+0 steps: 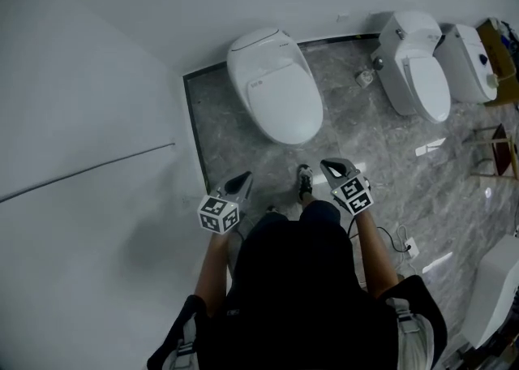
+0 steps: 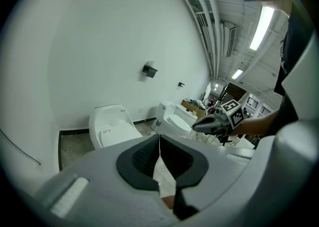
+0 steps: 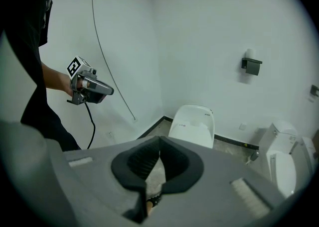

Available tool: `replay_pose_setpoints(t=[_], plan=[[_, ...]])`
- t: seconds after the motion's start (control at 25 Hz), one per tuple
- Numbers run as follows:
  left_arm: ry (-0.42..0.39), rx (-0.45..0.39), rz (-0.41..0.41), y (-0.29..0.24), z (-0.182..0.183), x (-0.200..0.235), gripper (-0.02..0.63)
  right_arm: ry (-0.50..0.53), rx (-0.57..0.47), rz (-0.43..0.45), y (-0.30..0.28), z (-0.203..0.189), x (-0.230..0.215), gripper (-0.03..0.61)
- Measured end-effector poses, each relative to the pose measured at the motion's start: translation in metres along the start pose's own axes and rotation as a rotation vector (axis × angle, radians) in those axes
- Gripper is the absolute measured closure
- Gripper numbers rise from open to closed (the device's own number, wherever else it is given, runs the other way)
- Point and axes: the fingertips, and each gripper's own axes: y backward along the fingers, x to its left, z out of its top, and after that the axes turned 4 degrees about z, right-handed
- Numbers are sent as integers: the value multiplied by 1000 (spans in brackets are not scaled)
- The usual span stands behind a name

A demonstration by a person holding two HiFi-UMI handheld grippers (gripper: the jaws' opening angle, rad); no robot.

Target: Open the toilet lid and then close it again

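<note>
A white toilet stands on the grey marble floor against the wall, its lid down. Both grippers hover short of its front end, apart from it. My left gripper is left of the bowl's tip, shut with nothing in it. My right gripper is to the right, also shut and empty. In the left gripper view the toilet lies beyond the closed jaws, with the right gripper off to the side. The right gripper view has the toilet ahead and the left gripper at left.
A white wall runs close along the left. A second toilet and a third stand to the right. A power strip with its cable lies on the floor, and a wooden stool is at far right. My shoe is between the grippers.
</note>
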Motion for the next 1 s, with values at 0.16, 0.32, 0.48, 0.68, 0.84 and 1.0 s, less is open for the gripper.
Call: replay_pose_setpoints(t=[0.16, 0.32, 0.48, 0.68, 0.84, 1.0], plan=[[24, 22, 23, -25, 5, 1, 600, -16, 15, 28, -5, -7, -29, 575], [61, 29, 51, -49, 12, 3, 600, -12, 44, 68, -14, -13, -56, 575], [81, 41, 80, -72, 20, 6, 600, 10, 75, 126, -28, -16, -77, 575], [99, 43, 117, -93, 32, 13, 600, 56, 119, 221, -46, -23, -91, 575], [103, 44, 117, -104, 41, 22, 599, 95, 157, 265, -61, -23, -102, 575], [120, 64, 100, -111, 39, 37, 599, 60, 169, 253, -72, -18, -110, 575]])
